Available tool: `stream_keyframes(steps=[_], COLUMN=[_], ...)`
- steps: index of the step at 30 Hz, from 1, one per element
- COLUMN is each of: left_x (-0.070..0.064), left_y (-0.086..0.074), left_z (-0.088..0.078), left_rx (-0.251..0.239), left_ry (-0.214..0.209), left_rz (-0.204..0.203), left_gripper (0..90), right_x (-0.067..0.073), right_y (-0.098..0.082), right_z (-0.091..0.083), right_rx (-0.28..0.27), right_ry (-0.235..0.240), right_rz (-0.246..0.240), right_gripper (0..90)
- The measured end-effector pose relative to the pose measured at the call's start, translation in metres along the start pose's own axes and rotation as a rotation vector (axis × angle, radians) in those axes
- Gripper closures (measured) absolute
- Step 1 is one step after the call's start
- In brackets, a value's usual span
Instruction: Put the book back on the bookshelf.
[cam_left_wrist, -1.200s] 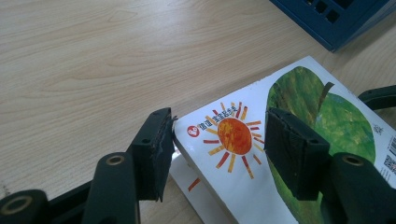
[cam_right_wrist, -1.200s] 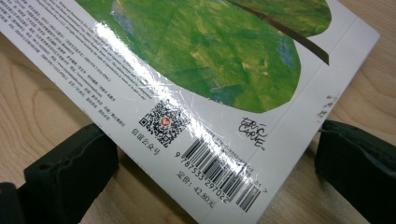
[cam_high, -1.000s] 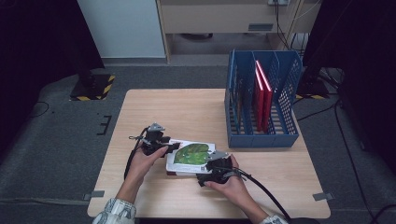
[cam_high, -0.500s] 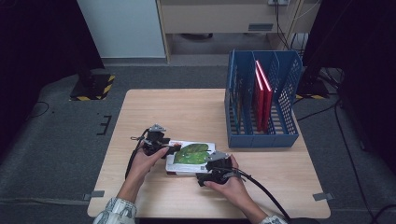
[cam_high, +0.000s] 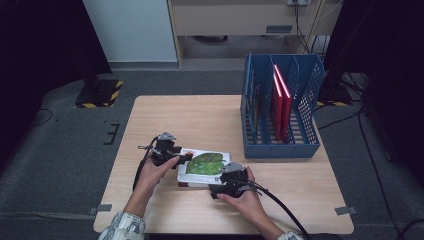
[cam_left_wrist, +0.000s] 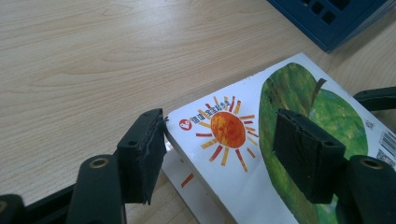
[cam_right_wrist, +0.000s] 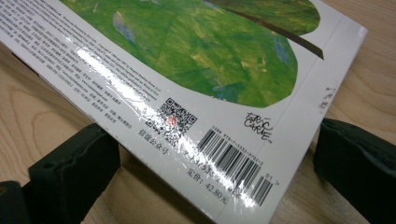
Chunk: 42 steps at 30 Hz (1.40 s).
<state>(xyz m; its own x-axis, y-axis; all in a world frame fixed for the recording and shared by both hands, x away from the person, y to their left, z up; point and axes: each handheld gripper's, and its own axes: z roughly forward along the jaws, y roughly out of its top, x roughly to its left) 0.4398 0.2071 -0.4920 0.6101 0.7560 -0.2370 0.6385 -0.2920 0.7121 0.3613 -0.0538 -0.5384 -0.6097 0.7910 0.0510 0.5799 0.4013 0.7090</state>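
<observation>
A picture book (cam_high: 205, 165) with a green leaf and an orange sun on its cover lies near the front of the wooden table (cam_high: 190, 115). My left gripper (cam_high: 182, 157) is at its left corner. In the left gripper view the book (cam_left_wrist: 243, 154) has that corner between the jaws of the left gripper (cam_left_wrist: 222, 121); the jaws have just been closing, one pad touches the corner's edge and the other stands over the cover. My right gripper (cam_high: 225, 175) is at the near right corner. In the right gripper view the barcode corner of the book (cam_right_wrist: 187, 56) is raised off the table between the spread jaws of the right gripper (cam_right_wrist: 215, 135).
A blue file rack (cam_high: 280, 115) stands at the table's right with red books (cam_high: 280, 97) upright in it; its base shows in the left gripper view (cam_left_wrist: 336, 18). A white sheet with an orange mark (cam_left_wrist: 187, 179) peeks from under the book.
</observation>
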Motion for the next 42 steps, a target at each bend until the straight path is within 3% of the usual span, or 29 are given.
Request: stream_keyframes(steps=[7,15,32,39,42], left_x=[0.002,0.003,-0.005,-0.003,-0.003], left_y=[-0.004,-0.005,-0.017,-0.020,-0.021], left_z=[0.003,0.004,-0.008,-0.005,-0.002], left_rx=[0.006,0.010,0.015,0.024,0.037], left_ry=[-0.012,0.000,-0.034,-0.051,-0.047], left_rz=[-0.021,-0.026,-0.015,-0.028,-0.033], left_gripper=[26.2,28.8,35.1,33.1,27.7], right_x=[-0.004,-0.003,-0.003,-0.005,-0.005], right_y=[0.000,0.001,0.002,0.002,0.002], right_z=[0.000,0.001,0.001,0.001,0.000], right_rx=[-0.021,-0.013,-0.011,-0.021,-0.030], right_ry=[-0.004,-0.013,-0.017,-0.010,-0.008], right_rz=[0.031,0.018,0.019,0.035,0.046], right_gripper=[3.7,3.4,3.2,4.8,6.4])
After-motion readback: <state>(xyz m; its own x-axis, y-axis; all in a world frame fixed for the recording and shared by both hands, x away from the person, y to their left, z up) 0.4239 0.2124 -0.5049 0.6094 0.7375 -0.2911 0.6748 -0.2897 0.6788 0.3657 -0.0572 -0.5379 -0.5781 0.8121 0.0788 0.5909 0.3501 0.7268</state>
